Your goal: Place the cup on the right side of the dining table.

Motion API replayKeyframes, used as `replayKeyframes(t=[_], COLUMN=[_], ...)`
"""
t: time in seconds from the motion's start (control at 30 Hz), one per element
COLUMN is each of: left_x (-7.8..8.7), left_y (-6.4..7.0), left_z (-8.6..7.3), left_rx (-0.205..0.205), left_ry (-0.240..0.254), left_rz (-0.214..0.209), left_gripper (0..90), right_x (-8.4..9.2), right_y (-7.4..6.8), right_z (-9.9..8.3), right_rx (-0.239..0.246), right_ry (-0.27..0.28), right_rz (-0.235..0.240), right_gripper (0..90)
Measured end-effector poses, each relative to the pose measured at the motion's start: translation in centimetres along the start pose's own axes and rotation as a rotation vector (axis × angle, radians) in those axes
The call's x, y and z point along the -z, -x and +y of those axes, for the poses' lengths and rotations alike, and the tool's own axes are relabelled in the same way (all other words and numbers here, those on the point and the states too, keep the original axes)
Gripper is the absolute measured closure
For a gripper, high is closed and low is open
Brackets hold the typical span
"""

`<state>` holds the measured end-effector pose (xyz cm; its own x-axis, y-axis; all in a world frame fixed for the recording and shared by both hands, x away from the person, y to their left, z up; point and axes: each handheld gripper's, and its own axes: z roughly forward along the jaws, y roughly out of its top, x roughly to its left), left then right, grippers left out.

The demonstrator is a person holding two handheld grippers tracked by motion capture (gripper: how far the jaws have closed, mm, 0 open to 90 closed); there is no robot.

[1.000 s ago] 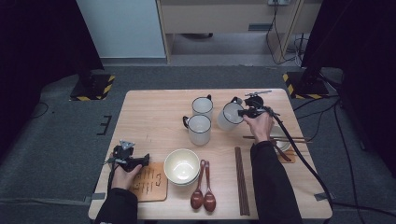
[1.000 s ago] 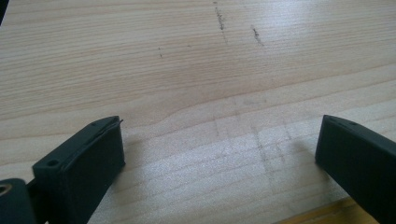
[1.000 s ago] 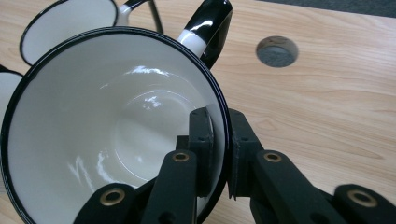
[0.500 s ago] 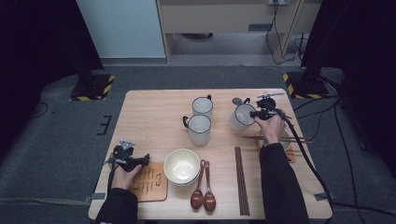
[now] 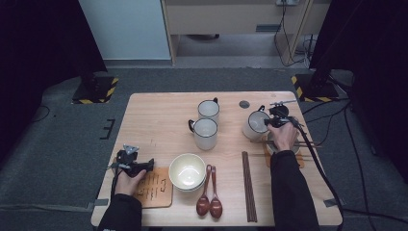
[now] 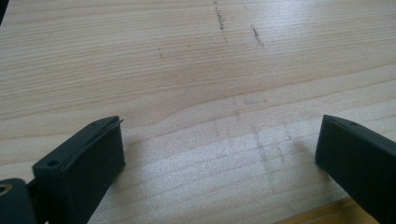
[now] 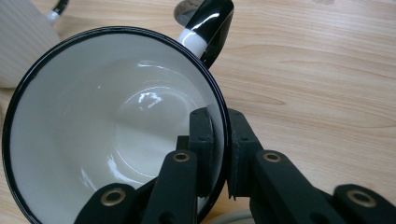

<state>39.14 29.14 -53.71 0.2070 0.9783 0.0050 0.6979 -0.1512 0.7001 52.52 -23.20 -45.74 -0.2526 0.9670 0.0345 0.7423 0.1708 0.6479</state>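
Meanwhile, the left gripper rests idle at the table's near-left edge, jaws wide apart over bare wood with nothing between them. Farther right, the right gripper pinches the white mug's rim, one jaw inside, one outside, presumably to carry it near the saucer.

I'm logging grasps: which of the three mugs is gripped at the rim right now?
The rightmost mug, apart from the other two mugs: the right gripper has its jaws shut on the rim, one inside, one outside.
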Motion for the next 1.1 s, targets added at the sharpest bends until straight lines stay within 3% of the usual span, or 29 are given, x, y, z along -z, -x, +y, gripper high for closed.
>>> replayKeyframes(t=[0.4, 0.73, 0.93, 1.0, 1.1], left_x=[0.0, 0.0, 0.0, 0.0, 0.0], left_y=[0.0, 0.0, 0.0, 0.0, 0.0], left_z=[0.0, 0.0, 0.0, 0.0, 0.0], left_rx=[0.000, 0.000, 0.000, 0.000, 0.000], left_ry=[0.000, 0.000, 0.000, 0.000, 0.000], left_rz=[0.000, 0.000, 0.000, 0.000, 0.000], left_gripper=[0.2, 0.2, 0.2, 0.2, 0.2], right_x=[0.2, -0.4, -1.4, -1.5, -1.3], right_y=[0.1, -0.3, -0.6, -0.5, -0.5], right_z=[0.2, 0.3, 0.3, 0.2, 0.3], right_rx=[0.002, 0.034, 0.063, 0.061, 0.070], right_ry=[-0.020, 0.058, 0.076, 0.089, 0.109], right_rz=[-0.022, -0.047, -0.088, -0.080, -0.063], right_gripper=[82.9, 81.3, 73.6, 73.0, 64.1])
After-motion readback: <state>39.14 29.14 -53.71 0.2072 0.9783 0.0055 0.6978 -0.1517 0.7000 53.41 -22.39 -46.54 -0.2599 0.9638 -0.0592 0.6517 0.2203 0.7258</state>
